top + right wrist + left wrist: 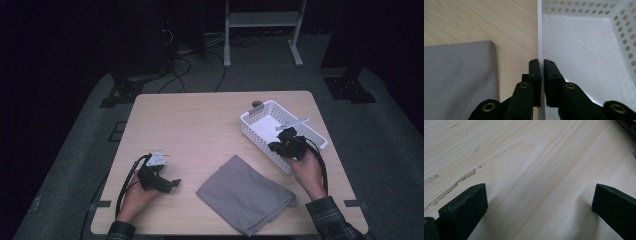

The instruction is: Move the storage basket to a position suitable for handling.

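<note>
- left claw (172,183) rests low on the bare counter (200,125), jaws spread wide with nothing but wood grain between them in the left gripper view. Idle. Risk here is small: if it slides toward the cloth with the jaws this wide, a jaw tip could drag on the wood or snag the cloth's near corner.
- grey folded cloth (245,194) lies flat on the counter, to the right of the left claw and down-left of the right claw. In the right gripper view its edge (459,75) sits left of the jaws, apart from the basket. If the basket gets dragged that way it could ride onto the cloth and bunch up the fold.
- right claw (541,65) is pinched on the near rim of the white basket (584,50), jaws almost together with the thin wall between them, one jaw outside and one inside.
- The basket (260,117) sits at the right part of the counter, and nothing shows on the floor of it.
- Main risk, I judge: the grip is on one thin rim only, so a lift or pull would tip the basket on that edge, or the slick plastic could slip out of the pads.
- A sideways pull could also swing the far end round, toward the counter's right edge.
</note>
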A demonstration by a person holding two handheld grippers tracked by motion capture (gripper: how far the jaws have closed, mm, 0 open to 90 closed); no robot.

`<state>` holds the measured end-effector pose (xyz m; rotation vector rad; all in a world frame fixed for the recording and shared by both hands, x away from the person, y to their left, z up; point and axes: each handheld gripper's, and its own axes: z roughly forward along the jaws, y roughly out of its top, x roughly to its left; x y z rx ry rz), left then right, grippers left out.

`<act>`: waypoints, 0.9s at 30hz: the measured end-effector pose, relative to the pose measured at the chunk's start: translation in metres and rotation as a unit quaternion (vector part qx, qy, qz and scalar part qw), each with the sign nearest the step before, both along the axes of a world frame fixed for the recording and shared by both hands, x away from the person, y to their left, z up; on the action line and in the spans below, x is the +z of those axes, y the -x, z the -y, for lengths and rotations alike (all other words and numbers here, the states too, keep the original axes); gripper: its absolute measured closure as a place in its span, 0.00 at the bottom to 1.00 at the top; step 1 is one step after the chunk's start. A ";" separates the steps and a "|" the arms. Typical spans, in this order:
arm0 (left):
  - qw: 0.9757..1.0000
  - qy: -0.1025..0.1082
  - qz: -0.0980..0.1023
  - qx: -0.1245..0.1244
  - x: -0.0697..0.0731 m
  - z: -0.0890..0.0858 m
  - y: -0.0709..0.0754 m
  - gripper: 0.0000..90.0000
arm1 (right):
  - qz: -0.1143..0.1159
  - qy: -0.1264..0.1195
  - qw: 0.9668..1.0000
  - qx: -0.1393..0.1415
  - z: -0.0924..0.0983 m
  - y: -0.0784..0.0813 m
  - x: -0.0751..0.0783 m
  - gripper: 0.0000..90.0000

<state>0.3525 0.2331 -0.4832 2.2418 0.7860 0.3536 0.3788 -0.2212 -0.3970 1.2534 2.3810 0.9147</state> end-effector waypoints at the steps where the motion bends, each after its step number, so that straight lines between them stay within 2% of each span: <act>1: 1.000 0.001 0.000 0.000 0.000 0.000 0.000 0.00 | -0.001 0.000 1.000 -0.002 0.002 0.002 0.000 0.94; 10: 1.000 0.001 -0.001 0.000 0.000 0.000 0.000 0.00 | 0.002 0.011 1.000 -0.006 0.013 0.026 -0.004 0.94; 14: 1.000 0.000 -0.001 0.000 0.000 0.000 0.000 0.00 | 0.006 0.007 1.000 -0.005 0.017 0.032 -0.008 0.93; 17: 1.000 0.000 -0.001 0.000 0.000 0.000 0.000 0.00 | -0.002 0.000 1.000 -0.005 0.018 0.032 -0.010 0.92; 21: 1.000 0.000 -0.001 0.000 0.000 0.000 0.000 0.00 | 0.006 -0.008 1.000 -0.005 0.019 0.030 -0.008 0.80; 27: 1.000 0.000 0.000 0.000 0.000 0.000 0.000 0.00 | 0.021 -0.014 1.000 -0.001 0.016 0.032 -0.002 0.54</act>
